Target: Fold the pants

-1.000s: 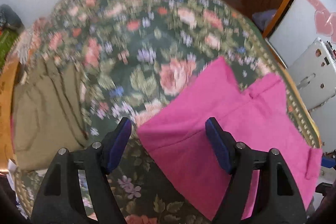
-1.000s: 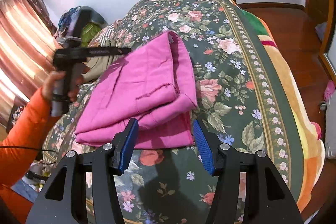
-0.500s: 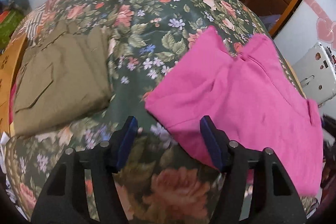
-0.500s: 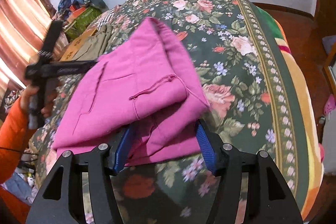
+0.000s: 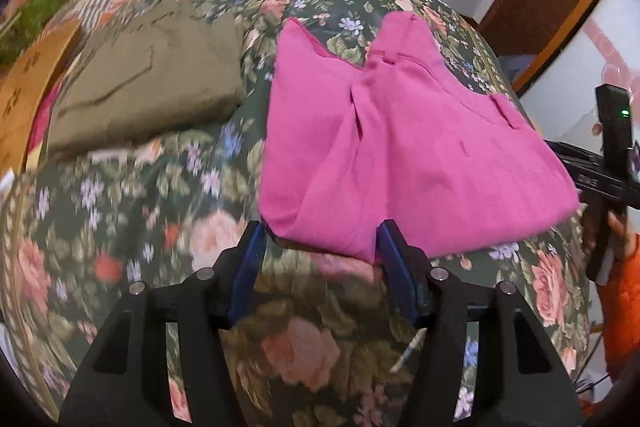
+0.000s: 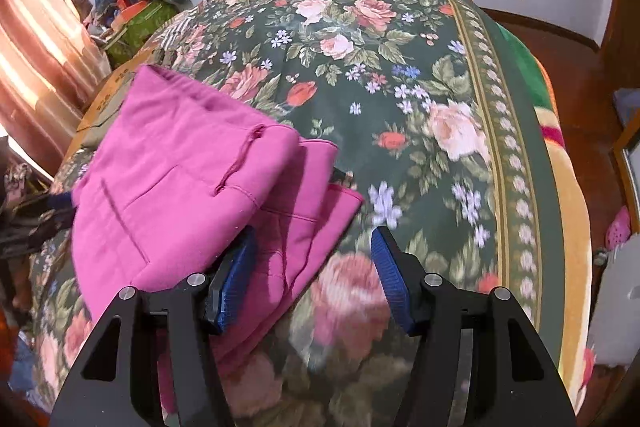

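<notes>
The folded pink pants lie on the floral bedspread of the bed, just beside folded olive-brown trousers that lie further to the left in the left wrist view. The left gripper has its jaws closing, spread either side of the near edge of the pink pants, without pressing on it. The right gripper has its jaws spread, one blue pad lying on the pants' corner and the other over bare bedspread, nothing pinched.
</notes>
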Motion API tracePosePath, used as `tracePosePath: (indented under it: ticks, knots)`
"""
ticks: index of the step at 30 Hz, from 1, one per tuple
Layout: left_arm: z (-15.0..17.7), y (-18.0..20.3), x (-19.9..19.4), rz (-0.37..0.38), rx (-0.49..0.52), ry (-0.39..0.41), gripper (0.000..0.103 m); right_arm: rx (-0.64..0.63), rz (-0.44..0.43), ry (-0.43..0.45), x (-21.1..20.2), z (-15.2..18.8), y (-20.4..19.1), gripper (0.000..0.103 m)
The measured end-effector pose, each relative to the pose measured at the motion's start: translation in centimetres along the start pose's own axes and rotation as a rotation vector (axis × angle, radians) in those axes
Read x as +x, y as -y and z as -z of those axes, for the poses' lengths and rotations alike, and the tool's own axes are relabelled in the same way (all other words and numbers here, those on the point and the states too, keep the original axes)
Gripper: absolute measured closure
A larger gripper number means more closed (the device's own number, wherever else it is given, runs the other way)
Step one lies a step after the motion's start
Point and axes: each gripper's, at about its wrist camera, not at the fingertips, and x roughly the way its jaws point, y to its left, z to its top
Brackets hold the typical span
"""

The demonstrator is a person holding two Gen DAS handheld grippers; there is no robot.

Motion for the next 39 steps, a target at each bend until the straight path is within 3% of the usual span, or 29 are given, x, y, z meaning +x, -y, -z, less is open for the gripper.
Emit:
tracePosePath:
  ticks: [6,14,19,24,25,27,30,39]
  knots:
    - [0.7,0.0,-1.1,-0.005,0.01,0.014,0.046,-0.023,0.033,-0.003,0.9,-1.6,-0.1,0.048]
    - [-1.4,-0.7,-4.2,-0.025,0.033,0.11,0.064,0.02,0.016,0.08,-3.6,-0.4,-0.5,0.048]
    - [-2.8,-0.1,-3.4,0.004,0.071,0.122,0.068,0.009,-0.029,0.12,-5.4,0.5,-2.4,0.048]
    - [-3.4,-0.2,-0.5,0.021,0.071,0.062,0.076,-0.012,-0.076,0.112,-4.5,1.2,-4.6,0.048]
    - [-3.4,-0.5,0.1,0.023,0.058,0.054,0.078,-0.016,-0.073,0.103,-3.9,1.3,-4.8,0.049]
    - [-3.2,-1.1,0.7,0.03,0.024,0.041,0.084,-0.002,-0.069,0.105,-3.3,1.5,-4.9,0.065]
    - [-2.6,-2.1,0.8,0.076,-0.03,0.047,0.088,0.054,-0.117,0.102,-2.6,1.5,-4.4,0.077]
    - [-1.0,-2.2,0.2,0.03,-0.047,0.053,0.095,-0.038,-0.084,0.094,-1.9,1.5,-5.4,0.09]
